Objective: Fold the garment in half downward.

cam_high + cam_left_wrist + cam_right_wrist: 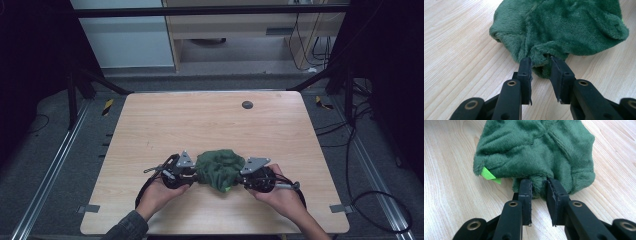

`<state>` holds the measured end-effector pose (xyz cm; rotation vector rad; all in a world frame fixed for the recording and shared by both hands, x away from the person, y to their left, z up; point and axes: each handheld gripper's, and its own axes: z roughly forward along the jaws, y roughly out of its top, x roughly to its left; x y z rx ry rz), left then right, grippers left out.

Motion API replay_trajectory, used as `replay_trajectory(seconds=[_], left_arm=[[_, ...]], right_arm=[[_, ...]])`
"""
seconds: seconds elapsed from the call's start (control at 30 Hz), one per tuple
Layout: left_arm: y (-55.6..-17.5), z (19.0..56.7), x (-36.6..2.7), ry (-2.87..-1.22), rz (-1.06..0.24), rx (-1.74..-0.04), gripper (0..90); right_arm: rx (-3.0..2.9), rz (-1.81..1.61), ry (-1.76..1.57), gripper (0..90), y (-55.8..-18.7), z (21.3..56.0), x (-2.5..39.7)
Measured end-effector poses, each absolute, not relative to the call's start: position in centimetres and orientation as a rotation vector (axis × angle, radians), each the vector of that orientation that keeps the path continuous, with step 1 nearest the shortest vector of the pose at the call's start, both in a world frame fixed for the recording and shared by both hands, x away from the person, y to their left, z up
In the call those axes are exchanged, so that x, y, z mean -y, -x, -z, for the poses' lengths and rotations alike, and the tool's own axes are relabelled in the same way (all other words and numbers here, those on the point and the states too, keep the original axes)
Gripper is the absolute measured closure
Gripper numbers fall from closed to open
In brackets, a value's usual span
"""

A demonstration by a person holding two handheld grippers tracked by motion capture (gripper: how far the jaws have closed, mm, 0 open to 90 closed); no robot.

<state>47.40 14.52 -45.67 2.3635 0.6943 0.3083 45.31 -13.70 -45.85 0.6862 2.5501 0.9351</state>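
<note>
A soft green cloth (220, 169) sits bunched in a lump near the front of the wooden tabletop (210, 120). The lump is a bit longer from left to right. A small bright green tag (489, 175) pokes out at one edge. The left hand-held gripper (541, 65) comes in from the left and pinches a fold of the cloth. The right hand-held gripper (539, 185) comes in from the right and pinches another fold. Both hands (160, 192) rest low on the tabletop, pointing toward each other.
</note>
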Motion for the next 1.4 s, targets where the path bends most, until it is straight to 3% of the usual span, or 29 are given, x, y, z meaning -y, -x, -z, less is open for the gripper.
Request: replay_trajectory(seconds=[0.87,1.4], left_arm=[[-46.4,45.5,-14.4,-2.352,-0.298,-0.681,64.8],[-45.4,45.2,-14.3,-2.349,-0.327,-0.662,54.8]], right_arm=[[-2.547,-0.924,-0.712,55.0,-44.7,45.6,14.1],[-2.524,-0.907,-0.744,40.7,-44.2,45.5,14.6]])
